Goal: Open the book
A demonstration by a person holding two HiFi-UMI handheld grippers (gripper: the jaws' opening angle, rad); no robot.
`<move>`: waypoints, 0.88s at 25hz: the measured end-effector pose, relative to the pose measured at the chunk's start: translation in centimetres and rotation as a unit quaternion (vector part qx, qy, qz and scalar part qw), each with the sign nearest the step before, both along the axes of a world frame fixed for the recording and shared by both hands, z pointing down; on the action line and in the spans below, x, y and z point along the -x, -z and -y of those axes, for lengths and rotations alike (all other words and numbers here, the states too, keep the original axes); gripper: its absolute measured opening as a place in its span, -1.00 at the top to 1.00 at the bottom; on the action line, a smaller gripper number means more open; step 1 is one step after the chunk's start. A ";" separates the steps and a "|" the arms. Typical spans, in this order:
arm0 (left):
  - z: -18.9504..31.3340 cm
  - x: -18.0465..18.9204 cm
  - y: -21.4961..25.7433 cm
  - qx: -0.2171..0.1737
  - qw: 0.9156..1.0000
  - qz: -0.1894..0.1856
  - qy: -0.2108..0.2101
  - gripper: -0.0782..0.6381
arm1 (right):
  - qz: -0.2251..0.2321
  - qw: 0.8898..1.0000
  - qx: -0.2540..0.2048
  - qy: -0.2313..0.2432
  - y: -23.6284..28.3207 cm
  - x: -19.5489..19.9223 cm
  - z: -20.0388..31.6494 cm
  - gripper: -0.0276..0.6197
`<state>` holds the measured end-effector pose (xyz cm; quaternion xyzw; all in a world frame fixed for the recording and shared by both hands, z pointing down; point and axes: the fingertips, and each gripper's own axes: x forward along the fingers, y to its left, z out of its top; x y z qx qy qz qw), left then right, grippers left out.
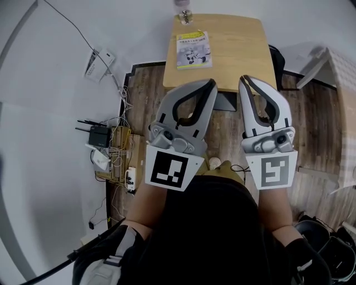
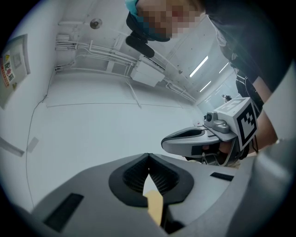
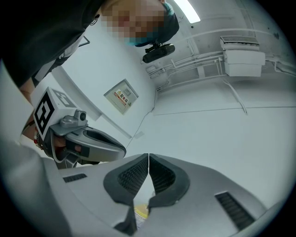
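A closed book (image 1: 194, 50) with a pale illustrated cover lies flat near the left edge of a small wooden table (image 1: 239, 50). Both grippers are held side by side in front of the person's body, short of the table's near edge and apart from the book. The left gripper (image 1: 209, 84) (image 2: 148, 156) is shut, tips touching, with nothing held. The right gripper (image 1: 245, 80) (image 3: 148, 157) is likewise shut and empty. Both gripper views look up at white wall and ceiling, and each shows the other gripper beside it, but not the book.
A small clear jar (image 1: 185, 15) stands at the table's far edge beyond the book. A black chair (image 1: 276, 58) sits at the table's right. On the floor at the left are a router (image 1: 100, 135) and tangled cables (image 1: 119, 150). Dark bags (image 1: 325, 245) lie at lower right.
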<state>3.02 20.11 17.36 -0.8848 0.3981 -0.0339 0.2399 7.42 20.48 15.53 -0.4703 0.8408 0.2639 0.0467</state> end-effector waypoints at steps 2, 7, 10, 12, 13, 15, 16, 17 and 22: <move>0.6 0.5 0.1 0.000 1.000 -0.003 0.004 0.76 | 0.000 1.000 0.001 -0.003 0.0 0.1 0.6 0.82; 3.1 1.6 0.0 0.002 1.000 -0.008 0.017 0.76 | 0.004 1.000 0.005 -0.006 -0.1 0.1 2.7 0.82; 4.8 2.2 -0.2 0.011 1.000 -0.018 0.022 0.76 | 0.001 1.000 0.009 -0.008 -0.3 0.2 4.1 0.82; 6.0 2.3 -0.4 0.014 1.000 -0.016 0.023 0.76 | -0.001 1.000 0.011 -0.011 -0.4 0.2 5.2 0.82; 6.6 2.2 -0.5 0.015 1.000 -0.014 0.023 0.76 | -0.002 1.000 0.013 -0.012 -0.5 0.1 5.7 0.82; 7.8 2.2 -0.4 0.014 1.000 -0.016 0.022 0.76 | -0.003 1.000 0.016 -0.015 -0.6 0.1 6.9 0.82; 8.5 2.3 -0.4 0.014 0.999 -0.019 0.022 0.76 | -0.003 1.000 0.016 -0.016 -0.6 0.1 7.6 0.82; 9.2 2.3 -0.4 0.016 0.999 -0.021 0.022 0.76 | -0.002 1.000 0.017 -0.018 -0.6 0.1 8.1 0.82; 12.3 1.9 -0.7 0.017 1.000 -0.015 0.016 0.76 | -0.001 1.000 0.015 -0.019 -0.6 0.1 11.1 0.82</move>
